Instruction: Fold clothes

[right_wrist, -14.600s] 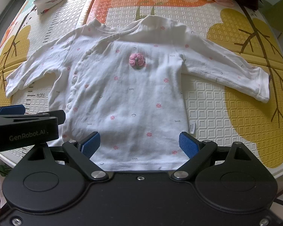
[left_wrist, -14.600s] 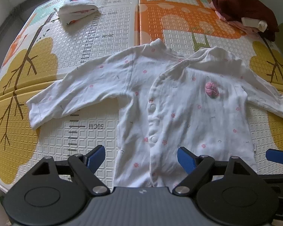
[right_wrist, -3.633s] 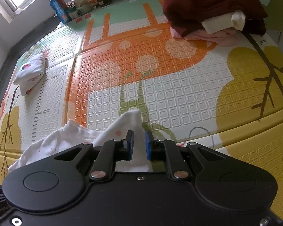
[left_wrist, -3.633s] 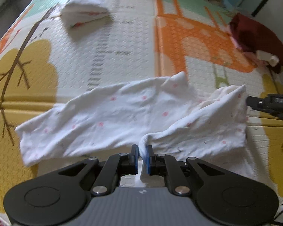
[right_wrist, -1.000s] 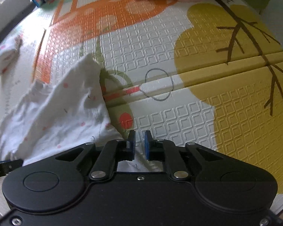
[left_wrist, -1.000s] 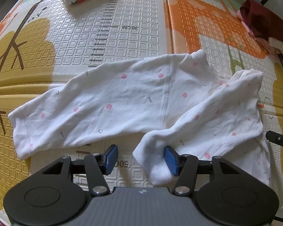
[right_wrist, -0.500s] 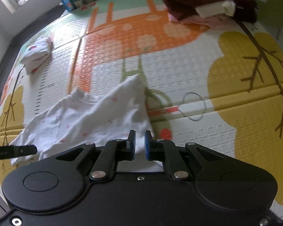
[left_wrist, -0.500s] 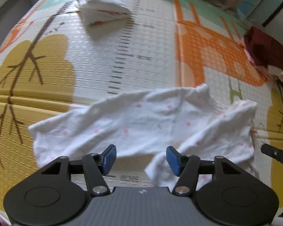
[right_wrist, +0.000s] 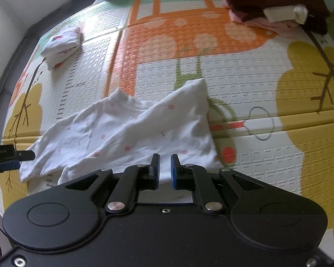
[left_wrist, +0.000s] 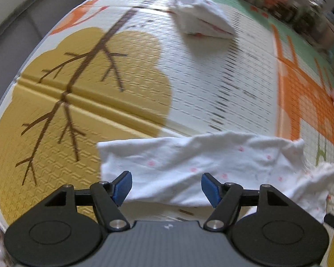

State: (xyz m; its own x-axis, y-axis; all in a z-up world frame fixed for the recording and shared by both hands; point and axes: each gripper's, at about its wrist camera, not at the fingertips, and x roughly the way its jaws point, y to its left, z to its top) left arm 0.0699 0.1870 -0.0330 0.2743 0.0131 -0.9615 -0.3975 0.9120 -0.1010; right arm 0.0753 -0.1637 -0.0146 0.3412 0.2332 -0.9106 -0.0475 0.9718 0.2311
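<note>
Left tool stands wide open and grips nothing, its blue pads spread over the near hem of the white baby shirt. Right tool has its pads drawn nearly together with a narrow gap between them; white cloth shows in that gap, but whether the pads actually pinch the shirt cannot be told.

The shirt lies rumpled and partly folded over on the play mat, near the mat's front edge, with one long sleeve stretched toward the left and a peaked fold rising toward the orange giraffe print. Its left end sits beside the yellow tree print. Broad bare mat lies beyond the shirt on all far sides: the white gridded middle, the orange area, and the yellow tree print on the right. The mat's left rim curves off against a grey border.

A folded white garment rests well apart at the far left. A pile of dark red and pink clothes sits at the far right corner. Cans and jars line the far edge, blurred.

A printed ruler scale runs up the mat; its numbers are too blurred to read. The other tool's body, seen at the right-wrist view's left margin, carries small white lettering that cannot be made out.
</note>
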